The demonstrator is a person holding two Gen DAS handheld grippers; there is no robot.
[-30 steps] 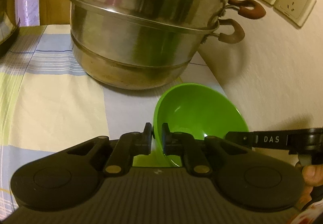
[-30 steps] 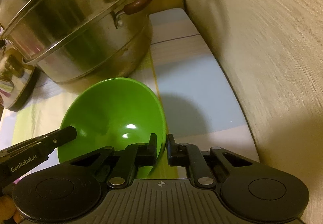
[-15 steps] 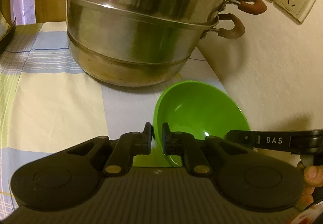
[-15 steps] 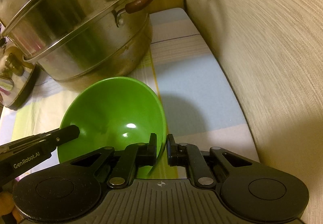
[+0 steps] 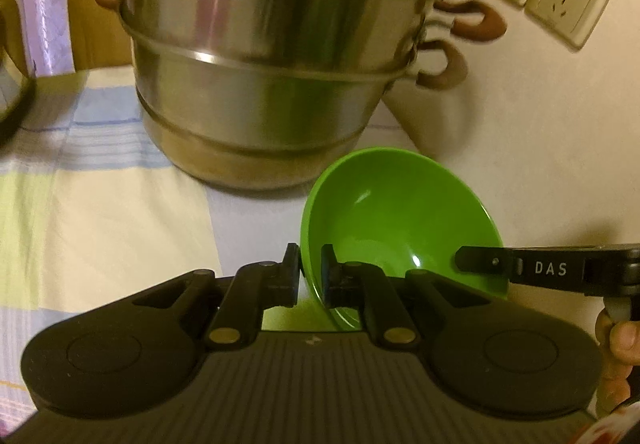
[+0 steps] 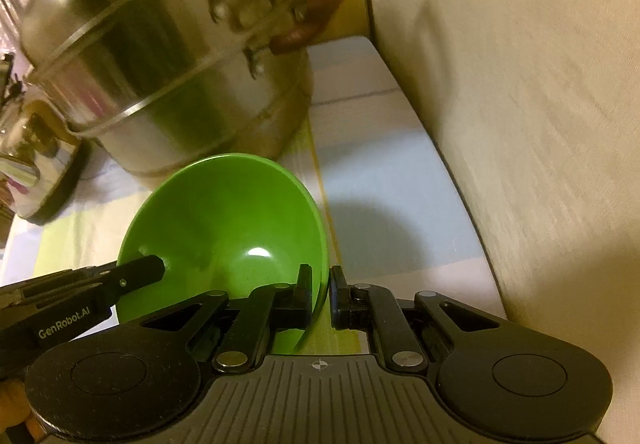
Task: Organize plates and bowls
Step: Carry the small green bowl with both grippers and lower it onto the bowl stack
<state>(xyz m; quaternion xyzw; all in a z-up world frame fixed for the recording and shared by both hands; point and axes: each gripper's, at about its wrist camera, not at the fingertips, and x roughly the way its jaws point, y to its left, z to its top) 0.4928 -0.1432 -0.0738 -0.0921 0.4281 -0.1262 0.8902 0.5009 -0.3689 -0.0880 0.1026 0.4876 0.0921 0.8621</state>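
Both grippers are pinching the green bowl [image 5: 396, 212]: left gripper [image 5: 310, 272] and right gripper [image 6: 320, 286] fingers clamping opposite rims, near the steel steamer pot [image 5: 272, 56].

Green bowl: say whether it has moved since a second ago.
Yes. The green bowl has risen: the fixed steamer pot now sits lower in the left wrist view.

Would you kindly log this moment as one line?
left gripper: shut on bowl rim | right gripper: shut on opposite rim | bowl: tilted, in front of steamer pot
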